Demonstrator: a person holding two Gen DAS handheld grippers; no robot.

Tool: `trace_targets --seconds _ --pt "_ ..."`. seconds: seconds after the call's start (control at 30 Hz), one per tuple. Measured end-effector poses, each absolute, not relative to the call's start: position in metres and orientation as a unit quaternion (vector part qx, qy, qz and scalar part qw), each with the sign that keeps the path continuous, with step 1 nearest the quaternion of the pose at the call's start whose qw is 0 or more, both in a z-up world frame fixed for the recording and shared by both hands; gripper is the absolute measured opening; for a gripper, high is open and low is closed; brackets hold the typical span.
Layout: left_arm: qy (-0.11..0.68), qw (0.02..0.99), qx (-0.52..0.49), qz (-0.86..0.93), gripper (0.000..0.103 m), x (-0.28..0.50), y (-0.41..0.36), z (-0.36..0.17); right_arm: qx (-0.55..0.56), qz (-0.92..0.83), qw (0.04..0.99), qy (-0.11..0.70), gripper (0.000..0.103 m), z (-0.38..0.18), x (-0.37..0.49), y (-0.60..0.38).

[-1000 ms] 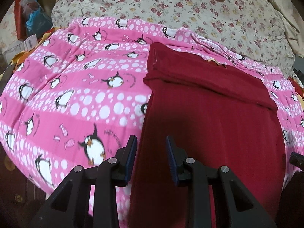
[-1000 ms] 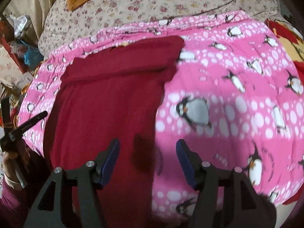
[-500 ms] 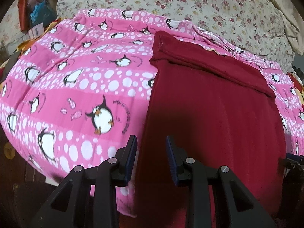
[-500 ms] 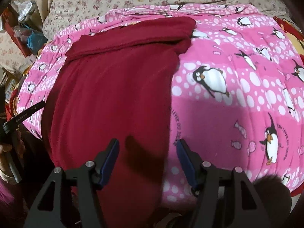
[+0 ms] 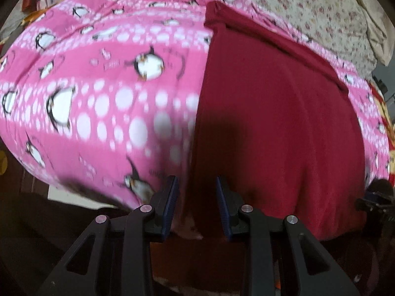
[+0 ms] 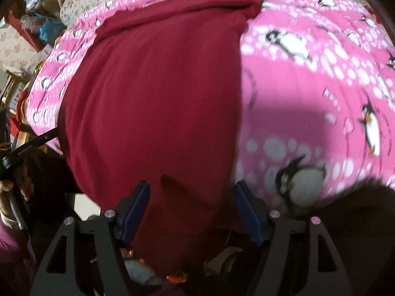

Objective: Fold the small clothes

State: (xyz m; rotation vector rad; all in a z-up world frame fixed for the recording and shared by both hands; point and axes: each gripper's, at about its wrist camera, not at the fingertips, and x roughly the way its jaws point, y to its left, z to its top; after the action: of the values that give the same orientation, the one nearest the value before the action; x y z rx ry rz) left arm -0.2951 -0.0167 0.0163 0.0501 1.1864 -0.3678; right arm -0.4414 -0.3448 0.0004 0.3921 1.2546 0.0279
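Note:
A dark red garment lies flat on a pink penguin blanket, with its far end folded over. My left gripper hovers over the garment's near left edge. Its jaws stand a narrow gap apart and nothing is pinched between them. In the right wrist view the same garment fills the middle. My right gripper is above its near right corner, where it hangs over the blanket's edge. Its jaws are opening wide, with cloth below them but not pressed. A hand holds the left gripper's handle at the left.
Floral bedding lies beyond the blanket. A red and yellow fabric shows at the right edge. Bags and boxes are piled at the far left. The blanket drops off into dark space near both grippers.
Both grippers have drawn back and down toward the near edge of the garment, which now looks larger. The right jaws have spread wider. The left jaws keep the same gap.

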Motion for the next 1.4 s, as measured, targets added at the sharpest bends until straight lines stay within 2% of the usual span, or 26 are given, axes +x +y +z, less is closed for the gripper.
trace_targets --seconds 0.4,0.43,0.47,0.5,0.53,0.57,0.63,0.73,1.07,1.4 --pt "0.587 0.785 0.0 -0.199 0.011 -0.3 -0.02 -0.004 0.232 0.042 0.754 0.612 0.074 -0.025 -0.439 -0.341" --pt "0.589 0.783 -0.004 -0.202 0.011 -0.3 -0.018 -0.006 0.233 0.047 0.755 0.611 0.069 -0.024 -0.436 -0.338" --pt "0.592 0.779 -0.006 -0.207 0.011 -0.3 -0.017 -0.007 0.235 0.057 0.756 0.608 0.057 -0.024 -0.434 -0.335" --pt "0.596 0.775 -0.005 -0.211 0.008 -0.3 -0.016 -0.009 0.238 0.067 0.757 0.605 0.049 -0.023 -0.435 -0.334" --pt "0.599 0.771 -0.005 -0.216 0.001 -0.3 -0.016 -0.01 0.237 0.075 0.759 0.601 0.037 -0.021 -0.435 -0.333" --pt "0.598 0.771 -0.003 -0.219 0.0 -0.301 -0.017 -0.009 0.235 0.08 0.762 0.597 0.028 -0.018 -0.434 -0.331" --pt "0.593 0.772 0.002 -0.229 0.0 -0.304 -0.02 -0.003 0.236 0.093 0.772 0.583 0.018 -0.009 -0.434 -0.332" --pt "0.582 0.772 -0.027 -0.253 0.0 -0.304 -0.014 0.016 0.255 0.112 0.792 0.543 0.011 0.014 -0.436 -0.337" --pt "0.49 0.818 -0.068 -0.292 0.0 -0.277 -0.012 0.101 0.316 0.14 0.829 0.44 0.009 0.073 -0.408 -0.363" --pt "0.431 0.848 -0.099 -0.292 0.0 -0.179 -0.057 0.146 0.356 0.091 0.857 0.361 0.009 0.114 -0.355 -0.437"
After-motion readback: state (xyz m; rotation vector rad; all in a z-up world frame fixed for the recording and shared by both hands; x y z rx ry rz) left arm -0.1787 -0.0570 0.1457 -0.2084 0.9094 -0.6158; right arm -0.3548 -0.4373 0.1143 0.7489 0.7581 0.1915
